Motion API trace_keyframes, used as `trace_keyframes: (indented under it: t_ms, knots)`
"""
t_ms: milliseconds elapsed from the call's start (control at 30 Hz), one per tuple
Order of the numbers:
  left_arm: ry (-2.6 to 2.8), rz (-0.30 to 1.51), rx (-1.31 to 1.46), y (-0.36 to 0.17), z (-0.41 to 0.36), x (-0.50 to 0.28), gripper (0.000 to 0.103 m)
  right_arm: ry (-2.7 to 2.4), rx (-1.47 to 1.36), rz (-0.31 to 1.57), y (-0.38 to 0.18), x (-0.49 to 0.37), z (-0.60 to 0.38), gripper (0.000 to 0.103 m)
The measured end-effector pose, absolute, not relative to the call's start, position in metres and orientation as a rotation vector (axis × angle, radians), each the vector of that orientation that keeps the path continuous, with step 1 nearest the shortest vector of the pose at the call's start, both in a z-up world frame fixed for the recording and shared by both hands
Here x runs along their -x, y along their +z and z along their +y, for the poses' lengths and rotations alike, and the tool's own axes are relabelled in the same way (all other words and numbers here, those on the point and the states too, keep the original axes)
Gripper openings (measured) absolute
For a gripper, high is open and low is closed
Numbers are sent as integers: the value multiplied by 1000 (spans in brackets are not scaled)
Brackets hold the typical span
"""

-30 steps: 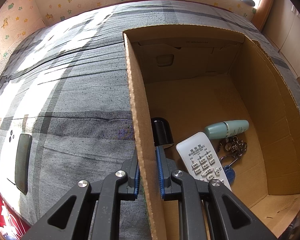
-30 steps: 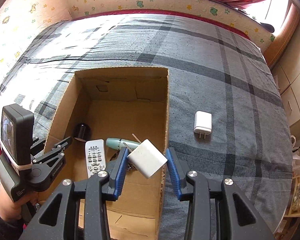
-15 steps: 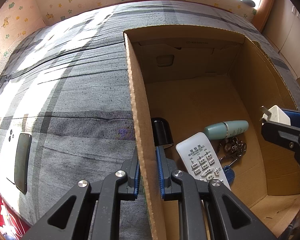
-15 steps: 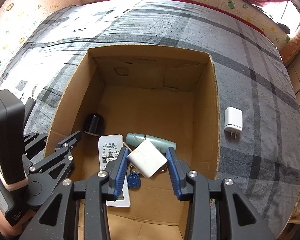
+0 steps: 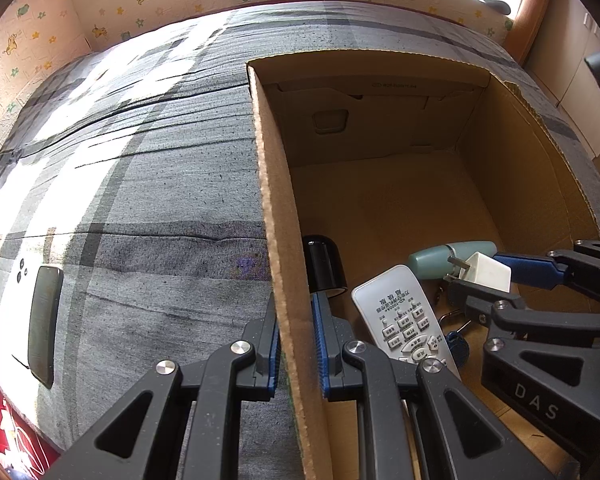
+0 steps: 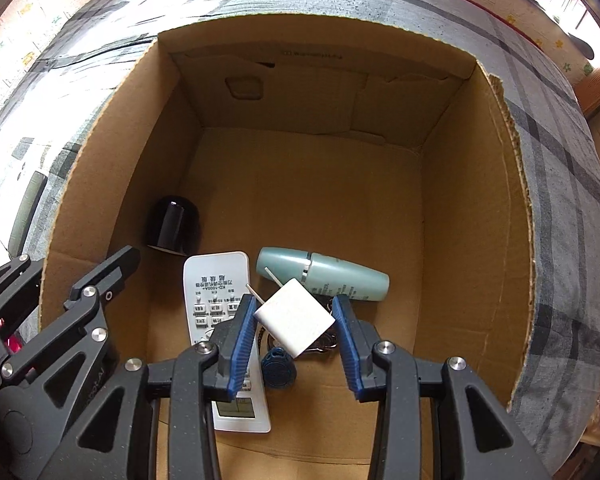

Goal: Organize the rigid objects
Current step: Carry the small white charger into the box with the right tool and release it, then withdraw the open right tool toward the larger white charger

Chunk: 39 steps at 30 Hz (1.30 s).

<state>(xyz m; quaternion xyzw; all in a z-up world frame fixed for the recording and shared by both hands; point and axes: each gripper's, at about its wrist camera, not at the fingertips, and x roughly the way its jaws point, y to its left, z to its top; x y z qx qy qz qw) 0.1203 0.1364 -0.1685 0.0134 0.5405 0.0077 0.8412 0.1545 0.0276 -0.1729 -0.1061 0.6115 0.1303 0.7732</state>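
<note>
Right wrist view puts us low inside the cardboard box (image 6: 476,216), with our right gripper (image 6: 295,322) carrying a white charger (image 6: 294,322) cornerwise between its blue fingers (image 6: 240,340). The charger sits skewed, prongs pointing up and away to the left, and it seems to touch the pads only at its corners, though the angle makes the contact on the right pad hard to read. It hangs just above the white remote (image 6: 220,308), the teal bottle (image 6: 324,276) and a bunch of keys with a blue fob (image 6: 278,368); a black cap (image 6: 172,226) stands near the left wall.

From the left wrist view our left gripper (image 5: 296,344) straddles the box's left wall (image 5: 274,208), fingers (image 5: 320,332) pinched on the cardboard to steady it. A dark phone (image 5: 42,320) lies out on the grey plaid bed (image 5: 140,184), not yet collected.

We judge the risks as these. With so thin a corner hold, the charger may twist or slip out before we choose the spot. Released here, it would land on the keys and the bottle, and the bottle could roll. Its prongs could also snag the key ring. Letting go of the wall too early might let the box shift on the soft bedding.
</note>
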Motion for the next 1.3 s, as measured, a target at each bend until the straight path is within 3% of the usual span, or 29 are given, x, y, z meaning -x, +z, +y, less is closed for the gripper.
trace_keyframes:
  t_ms: [400,867,1167,1300]
  knots:
    - [16,1139,-35,-168,134,-120,16,280,199,1344,-183,-162,23,43]
    - [15,1138,-37,-168,135,-118,16,282,203,1267,-149,-150,20,44]
    - [16,1140,-37,-167,135,-118,16,287,172,1208,-119,-139,1,51]
    - [18,1142,-38,-168,134,-119,16,268,142,1179,-102,-140,-16,62]
